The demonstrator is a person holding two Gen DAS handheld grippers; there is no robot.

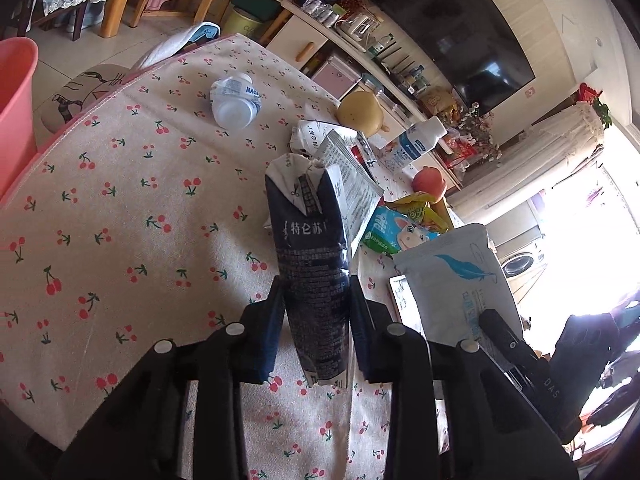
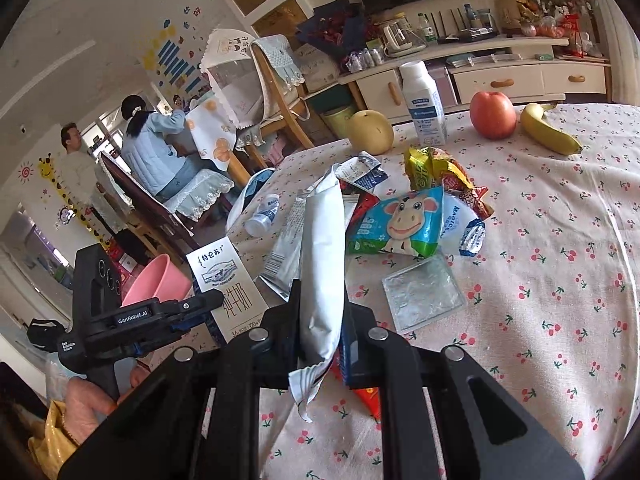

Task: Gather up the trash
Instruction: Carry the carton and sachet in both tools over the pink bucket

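My left gripper (image 1: 316,294) is shut on a dark blue and white milk carton (image 1: 308,236), crushed between the pads and held above the cherry-print tablecloth (image 1: 120,220). My right gripper (image 2: 322,300) is shut on a white and pale blue pouch (image 2: 322,240), which stands up between the fingers. The right wrist view shows the left gripper (image 2: 188,312) at the lower left with the carton (image 2: 228,284). A pile of wrappers lies ahead: a cow-print packet (image 2: 400,224), a yellow wrapper (image 2: 436,168) and a clear plastic square (image 2: 424,296). A small white bottle (image 1: 236,100) lies on its side.
A pink bin (image 2: 156,280) stands off the table's left edge. A pear (image 2: 370,130), an upright white bottle (image 2: 424,104), an apple (image 2: 492,114) and a banana (image 2: 550,128) sit at the far side. Chairs and two people are beyond the table.
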